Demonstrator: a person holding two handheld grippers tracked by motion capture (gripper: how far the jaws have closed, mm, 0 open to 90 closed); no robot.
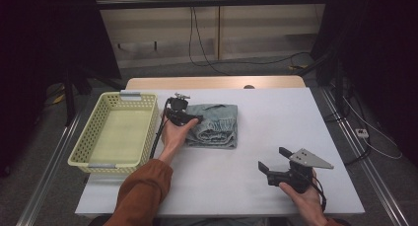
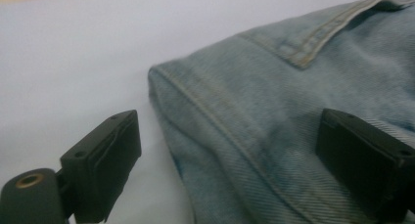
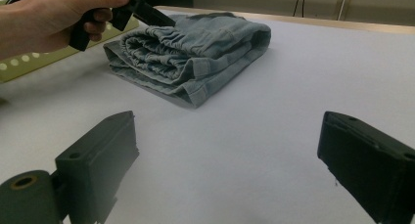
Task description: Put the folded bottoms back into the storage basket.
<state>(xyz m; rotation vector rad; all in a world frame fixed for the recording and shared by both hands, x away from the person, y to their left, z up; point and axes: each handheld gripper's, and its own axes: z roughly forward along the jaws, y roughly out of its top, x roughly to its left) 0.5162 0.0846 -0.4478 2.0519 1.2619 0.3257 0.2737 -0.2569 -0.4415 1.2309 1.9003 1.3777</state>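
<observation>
A folded pale-blue denim garment [image 1: 215, 126] lies on the white table [image 1: 276, 117], just right of the basket. A person's left hand holds my left gripper [image 1: 196, 120] at the garment's left edge. In the left gripper view the jaws of the left gripper [image 2: 227, 155] stand wide apart. One jaw is over the bare table and the other over the denim [image 2: 293, 97], with the folded seam edge between them and neither pad pressing on it. My right gripper [image 1: 274, 158] is held near the front right of the table, open, with nothing between the jaws of the right gripper [image 3: 227, 160].
A yellow perforated basket [image 1: 81, 148] stands at the left of the table and looks empty. In the right gripper view the garment [image 3: 195, 53] lies ahead, with the left hand and left gripper [image 3: 156, 17] at its far left corner and the basket [image 3: 29, 62] behind them.
</observation>
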